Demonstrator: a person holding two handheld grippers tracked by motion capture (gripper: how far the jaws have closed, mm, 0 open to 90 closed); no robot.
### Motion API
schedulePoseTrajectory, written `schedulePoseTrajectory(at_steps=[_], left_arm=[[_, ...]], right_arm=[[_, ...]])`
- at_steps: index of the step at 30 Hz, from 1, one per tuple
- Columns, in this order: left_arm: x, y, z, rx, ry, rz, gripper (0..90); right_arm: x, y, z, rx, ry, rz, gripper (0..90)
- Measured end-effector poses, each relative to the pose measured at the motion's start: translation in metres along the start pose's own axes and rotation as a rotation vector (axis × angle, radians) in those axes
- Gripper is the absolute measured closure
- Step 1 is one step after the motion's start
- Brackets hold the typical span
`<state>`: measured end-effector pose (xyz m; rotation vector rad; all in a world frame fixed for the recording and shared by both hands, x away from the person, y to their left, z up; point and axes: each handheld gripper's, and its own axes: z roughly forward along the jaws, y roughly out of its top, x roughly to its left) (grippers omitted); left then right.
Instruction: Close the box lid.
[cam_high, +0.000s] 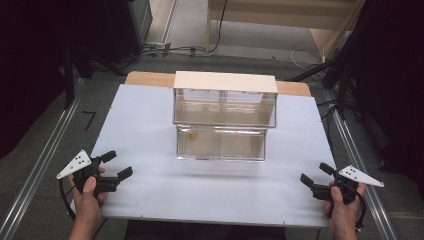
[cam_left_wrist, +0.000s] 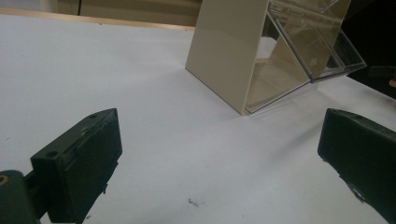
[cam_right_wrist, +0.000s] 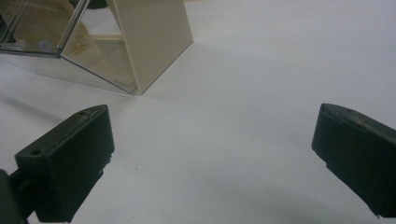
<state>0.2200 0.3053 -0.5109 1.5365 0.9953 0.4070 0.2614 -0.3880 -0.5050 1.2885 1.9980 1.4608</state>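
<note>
A cream cabinet with clear tilt-out bins (cam_high: 224, 115) stands in the middle of the white table (cam_high: 150, 120). Its lower bin (cam_high: 220, 142) holds a small orange object (cam_high: 193, 134). My left gripper (cam_high: 116, 164) is held open over the table's front left corner, jaws wide apart and empty. My right gripper (cam_high: 316, 173) is open over the front right corner, also empty. In the left gripper view the cabinet's cream side (cam_left_wrist: 226, 51) and tilted clear bins (cam_left_wrist: 317, 42) lie ahead to the right. In the right gripper view the cabinet's side (cam_right_wrist: 152, 37) lies ahead to the left.
The white board rests on a wooden tabletop (cam_high: 145, 78) with metal rails (cam_high: 40, 160) on the floor either side. Cables (cam_high: 170, 49) lie on the floor behind. Dark curtains (cam_high: 30, 50) hang at both sides. Bare white surface stretches between the grippers and the cabinet.
</note>
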Motion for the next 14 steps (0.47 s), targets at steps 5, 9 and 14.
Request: schedulePoseTrajectory(at_steps=[5, 9, 14], left_arm=[[-0.0020, -0.0012, 0.0028, 0.006, -0.001, 0.009, 0.0], [-0.0025, -0.0016, 0.0035, 0.014, -0.003, 0.014, 0.0], [-0.0032, -0.0018, 0.0054, 0.022, -0.003, 0.016, 0.0]], right_arm=[[0.0027, -0.0010, 0.0044, 0.005, -0.011, -0.020, 0.0], [0.0068, -0.0014, 0.0080, 0.028, -0.021, -0.049, 0.0], [0.0055, -0.0015, 0.0079, 0.026, -0.016, -0.041, 0.0]])
